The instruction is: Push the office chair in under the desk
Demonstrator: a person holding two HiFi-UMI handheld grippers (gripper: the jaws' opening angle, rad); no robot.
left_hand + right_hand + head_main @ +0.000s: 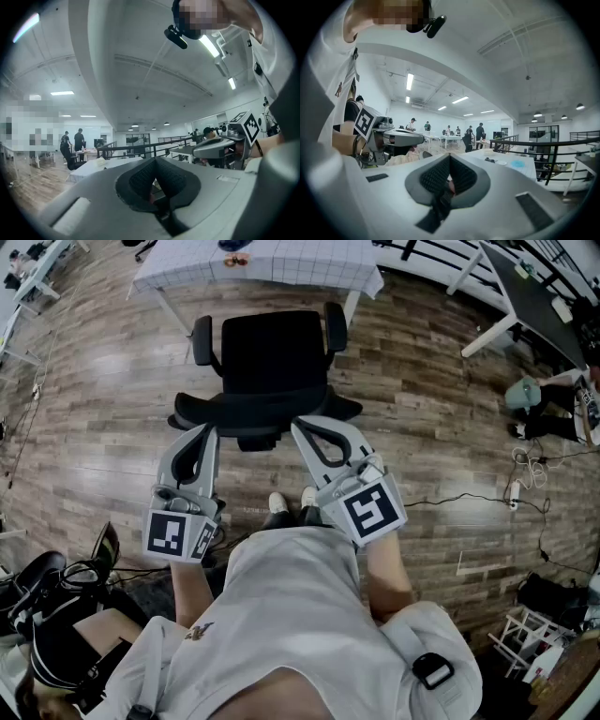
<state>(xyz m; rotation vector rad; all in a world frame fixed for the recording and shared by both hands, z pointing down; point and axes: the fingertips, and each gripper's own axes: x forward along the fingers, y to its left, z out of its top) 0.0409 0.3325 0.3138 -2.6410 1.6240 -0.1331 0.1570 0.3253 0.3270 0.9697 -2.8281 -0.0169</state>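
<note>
A black office chair (272,357) stands on the wood floor, its seat toward a white gridded desk (262,263) and its curved backrest (267,409) toward me. My left gripper (208,429) and right gripper (300,426) are both shut and empty, their tips at the backrest's top edge, left and right of its middle. Whether they press on it I cannot tell. In the left gripper view the left gripper (157,161) has its pads together and points level over the desk (93,166). The right gripper view shows the right gripper (449,159) shut too.
A dark desk (534,296) stands at the far right with a seated person (553,413) near it. Cables and a power strip (514,491) lie on the floor at right. A black chair and gear (47,592) sit at lower left. Railings and several people stand far off.
</note>
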